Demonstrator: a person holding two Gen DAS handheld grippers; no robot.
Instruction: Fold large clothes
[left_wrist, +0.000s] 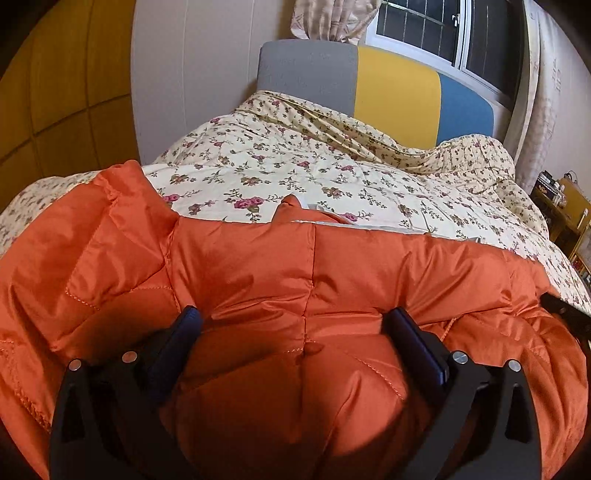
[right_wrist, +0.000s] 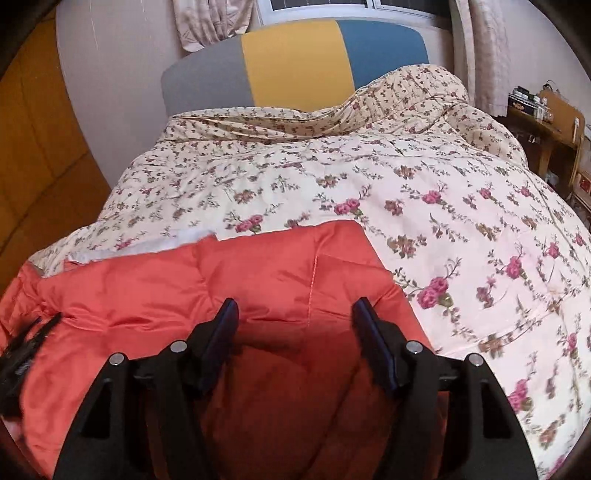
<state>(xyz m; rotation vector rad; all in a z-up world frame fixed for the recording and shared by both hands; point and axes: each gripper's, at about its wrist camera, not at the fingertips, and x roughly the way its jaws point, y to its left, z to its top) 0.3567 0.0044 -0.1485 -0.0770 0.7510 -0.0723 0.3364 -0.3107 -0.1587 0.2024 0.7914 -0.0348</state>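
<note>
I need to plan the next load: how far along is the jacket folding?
Done: the orange jacket lies spread on the flowered quilt. In hand: nothing gripped; the left claw is wide open over its padding, the right claw partly open above its edge. Left: the folds themselves.

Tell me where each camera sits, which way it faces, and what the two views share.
Left wrist: sits on the left gripper, looking down along its wide-open fingers over the orange jacket toward the headboard; only the black fingers show, no hand.
Right wrist: sits on the right gripper, facing the same way over the jacket's right end; its open fingers show, and a blurred dark object sits at the left edge.
Shared: jacket, floral quilt, headboard, curtain, window.
</note>
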